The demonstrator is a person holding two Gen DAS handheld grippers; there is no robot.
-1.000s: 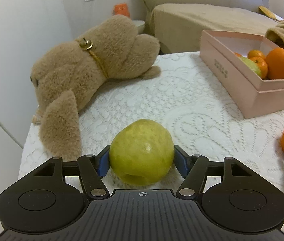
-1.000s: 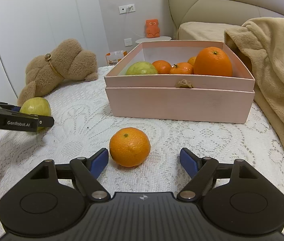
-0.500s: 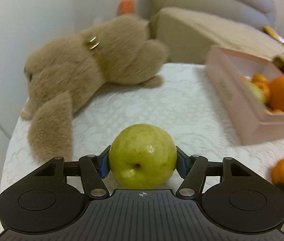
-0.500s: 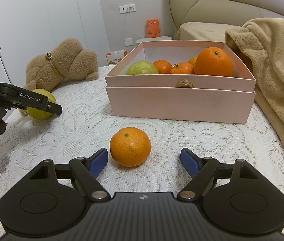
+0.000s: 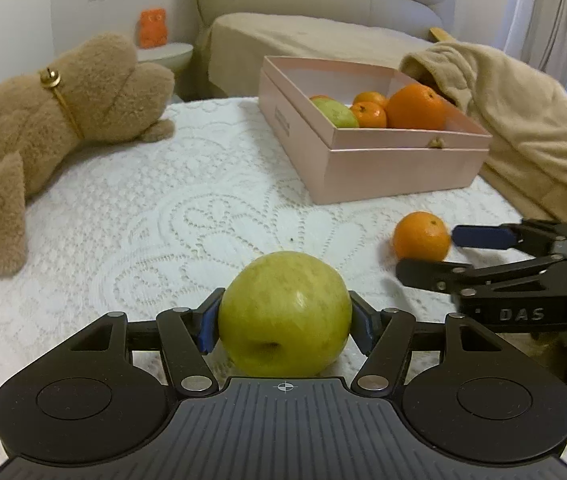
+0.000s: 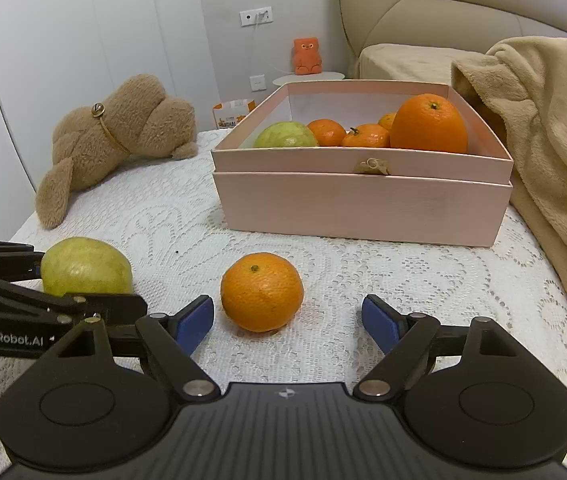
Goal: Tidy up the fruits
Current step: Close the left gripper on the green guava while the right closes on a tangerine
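Green apple clamped between left hand-held gripper pads

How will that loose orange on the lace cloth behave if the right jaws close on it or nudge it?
The orange is round and sits free on the lace cloth, so a nudge would probably roll it. Its pebbled peel looks grippy, so slipping seems unlikely. The right gripper is opening, with the orange just ahead of its jaws and untouched; being off-centre toward one pad, it may shift first.
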